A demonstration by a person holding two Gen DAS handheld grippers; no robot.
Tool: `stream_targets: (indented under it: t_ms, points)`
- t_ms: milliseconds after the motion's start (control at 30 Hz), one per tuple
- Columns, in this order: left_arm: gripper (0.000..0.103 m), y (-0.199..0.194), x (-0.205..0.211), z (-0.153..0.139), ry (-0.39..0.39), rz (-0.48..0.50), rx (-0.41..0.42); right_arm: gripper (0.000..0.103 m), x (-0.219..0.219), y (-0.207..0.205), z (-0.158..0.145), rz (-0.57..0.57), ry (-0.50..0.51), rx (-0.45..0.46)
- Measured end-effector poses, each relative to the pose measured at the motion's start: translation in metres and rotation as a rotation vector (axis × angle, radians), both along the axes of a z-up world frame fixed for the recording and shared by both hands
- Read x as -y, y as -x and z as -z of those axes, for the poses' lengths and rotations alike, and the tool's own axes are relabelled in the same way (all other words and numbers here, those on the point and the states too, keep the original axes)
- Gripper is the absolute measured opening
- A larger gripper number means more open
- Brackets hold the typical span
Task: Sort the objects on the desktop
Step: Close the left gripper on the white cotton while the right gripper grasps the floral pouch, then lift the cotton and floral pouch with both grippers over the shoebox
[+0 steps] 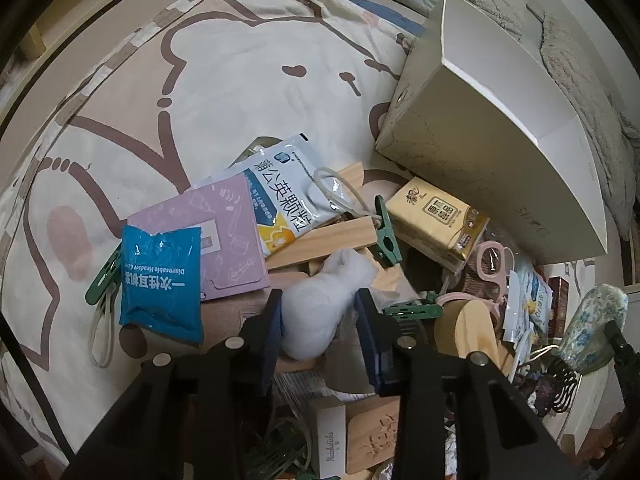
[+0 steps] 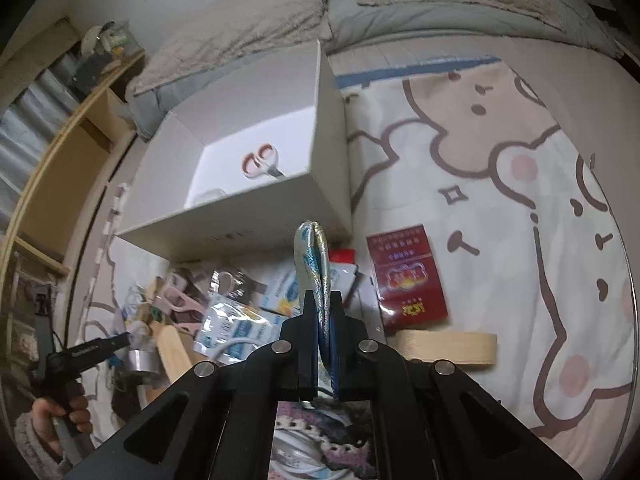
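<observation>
the left gripper (image 1: 320, 312) pinches a soft, light white plastic bundle (image 1: 320, 308) at its middle, while the right gripper (image 2: 322, 304) clamps a limp, slippery brocade pouch (image 2: 314, 264) low down.

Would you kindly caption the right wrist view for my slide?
Right gripper pinches a blue patterned pouch before the white box holding scissors.

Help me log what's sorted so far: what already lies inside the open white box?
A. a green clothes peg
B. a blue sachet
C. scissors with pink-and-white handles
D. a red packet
C: the right wrist view shows the scissors on the floor of the white box.
</observation>
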State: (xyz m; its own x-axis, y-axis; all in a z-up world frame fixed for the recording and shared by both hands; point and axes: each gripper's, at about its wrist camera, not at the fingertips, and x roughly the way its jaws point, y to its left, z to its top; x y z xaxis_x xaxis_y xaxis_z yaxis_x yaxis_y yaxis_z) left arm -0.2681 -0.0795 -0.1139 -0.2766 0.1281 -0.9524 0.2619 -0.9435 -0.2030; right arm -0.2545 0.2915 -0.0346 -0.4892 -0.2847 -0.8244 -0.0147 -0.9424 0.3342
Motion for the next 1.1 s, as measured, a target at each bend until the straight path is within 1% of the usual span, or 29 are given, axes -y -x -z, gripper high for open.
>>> stream_targets:
  t_ms: [133,300,600,1100]
  points:
    - [0.031,0.002,0.000,-0.003,-0.007,0.004,-0.016,0.005,0.003,-0.004,-0.013,-0.010,0.031,-0.043]
    - [0.024,0.002,-0.001,-0.011,-0.019,0.019,-0.044,0.005,0.009,-0.005,-0.022,-0.029,0.044,-0.071]
    - [0.023,0.000,0.000,-0.025,-0.013,0.040,-0.100,0.005,0.014,-0.009,-0.032,-0.036,0.066,-0.099]
    - [0.023,-0.002,0.008,-0.063,-0.017,0.048,-0.214,0.005,0.022,-0.018,-0.066,-0.038,0.128,-0.199]
